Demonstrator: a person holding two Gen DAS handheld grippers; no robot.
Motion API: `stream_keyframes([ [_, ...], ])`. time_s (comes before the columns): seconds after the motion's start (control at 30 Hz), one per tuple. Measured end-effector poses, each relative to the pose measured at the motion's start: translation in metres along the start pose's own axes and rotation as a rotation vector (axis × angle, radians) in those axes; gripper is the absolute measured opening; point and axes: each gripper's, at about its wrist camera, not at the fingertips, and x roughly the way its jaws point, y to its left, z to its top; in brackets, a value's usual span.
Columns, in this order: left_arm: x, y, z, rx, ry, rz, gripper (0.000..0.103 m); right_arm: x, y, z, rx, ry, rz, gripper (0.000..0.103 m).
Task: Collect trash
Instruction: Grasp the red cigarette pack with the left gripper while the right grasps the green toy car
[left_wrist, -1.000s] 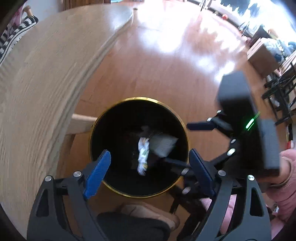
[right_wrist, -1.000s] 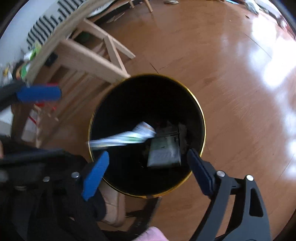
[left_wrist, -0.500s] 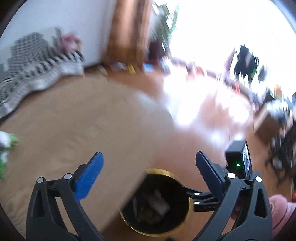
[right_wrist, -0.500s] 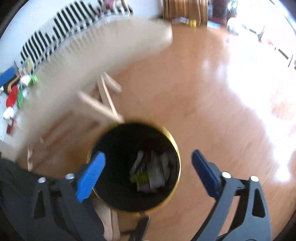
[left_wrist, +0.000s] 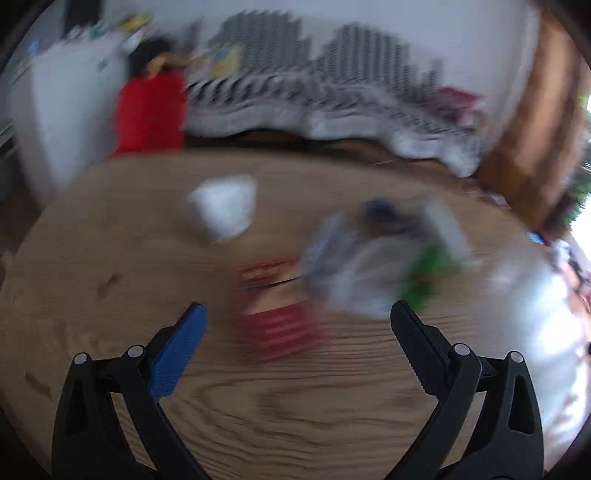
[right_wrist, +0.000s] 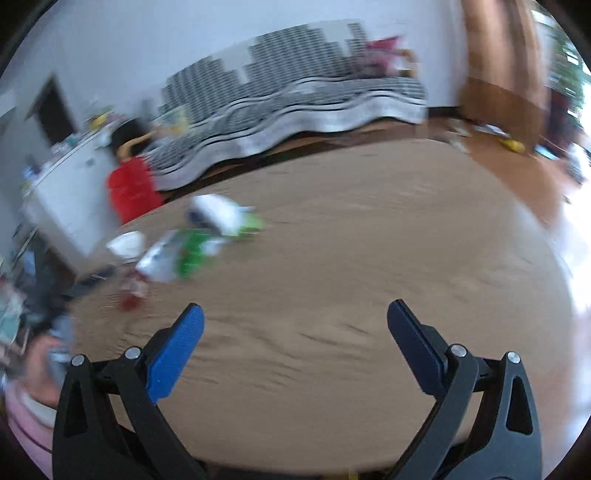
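Observation:
Both views are smeared by motion. Trash lies on the round wooden table (left_wrist: 110, 295): a red wrapper (left_wrist: 277, 325), a crumpled white paper (left_wrist: 225, 203) and a silvery and green packet heap (left_wrist: 376, 258). My left gripper (left_wrist: 295, 325) hangs open just above the table with the red wrapper showing between its fingers, untouched. In the right wrist view the same trash sits at far left: white paper (right_wrist: 127, 242), silver-green packets (right_wrist: 184, 251), a white and green packet (right_wrist: 225, 216), a red scrap (right_wrist: 131, 291). My right gripper (right_wrist: 295, 325) is open and empty over bare table (right_wrist: 351, 240).
A striped sofa (right_wrist: 295, 99) runs behind the table. A red object (left_wrist: 147, 110) and a white cabinet (left_wrist: 70, 103) stand at the back left. A pink sleeve (right_wrist: 26, 417) shows at the lower left of the right wrist view. Wooden floor (right_wrist: 517, 166) lies right of the table.
Both grippers have swung up and away from the black gold-rimmed bin on the floor to over the tabletop. The bin has dropped out of both views. The jaws stand slightly wider than before.

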Motion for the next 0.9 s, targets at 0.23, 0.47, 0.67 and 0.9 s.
stream_keyframes([
  [0.23, 0.048, -0.006, 0.010, 0.076, 0.091, 0.079, 0.097, 0.087, 0.086, 0.037, -0.108, 0.069, -0.024, 0.096],
  [0.47, 0.077, 0.016, 0.015, 0.080, 0.136, 0.098, 0.097, 0.174, 0.133, 0.050, -0.079, 0.140, -0.098, 0.096],
  [0.67, 0.079, 0.026, 0.015, 0.110, 0.131, 0.041, 0.096, 0.226, 0.155, 0.045, -0.133, 0.192, -0.112, 0.083],
  [0.9, 0.068, 0.023, 0.014, 0.137, 0.094, 0.034, 0.054, 0.213, 0.137, 0.033, -0.110, 0.235, -0.009, 0.038],
])
